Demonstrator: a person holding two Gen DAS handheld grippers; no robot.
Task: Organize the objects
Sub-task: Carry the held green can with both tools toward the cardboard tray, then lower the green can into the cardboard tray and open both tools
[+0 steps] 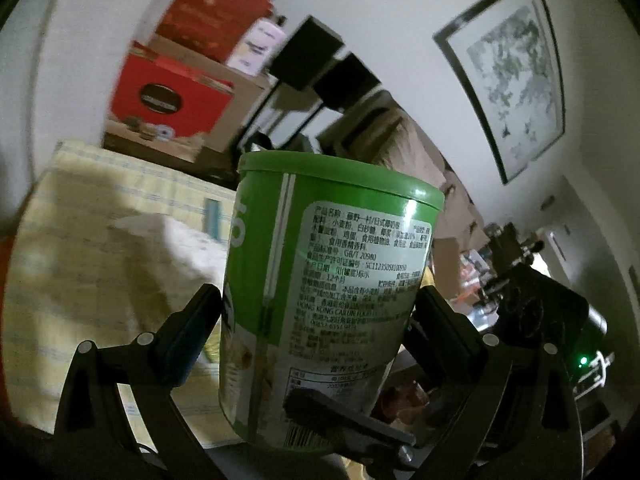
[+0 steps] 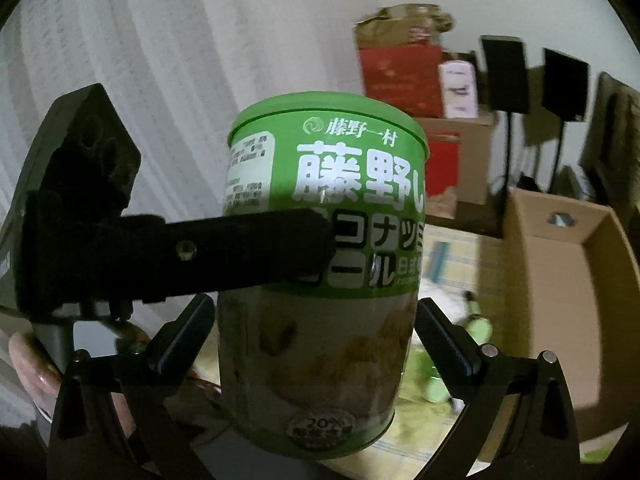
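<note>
A green tin can [image 1: 320, 280] with a white printed label hangs upright in the air between both grippers. My left gripper [image 1: 316, 320] is shut on it, with a finger pressed to each side of its lower half. In the right wrist view the same can [image 2: 320, 340] shows its front with large white characters, and my right gripper [image 2: 316, 328] is shut on its sides too. One of the left gripper's fingers [image 2: 256, 248] lies across the can's front. A finger of the right gripper [image 1: 344, 416] crosses the can's base in the left wrist view.
An open cardboard box [image 2: 532, 280] stands at the right on a yellow checked cloth [image 1: 100, 260]. Small green bottles [image 2: 476, 328] lie beside it. Red and brown boxes [image 2: 400, 80] are stacked by the wall. A hand [image 2: 32, 368] holds the left gripper.
</note>
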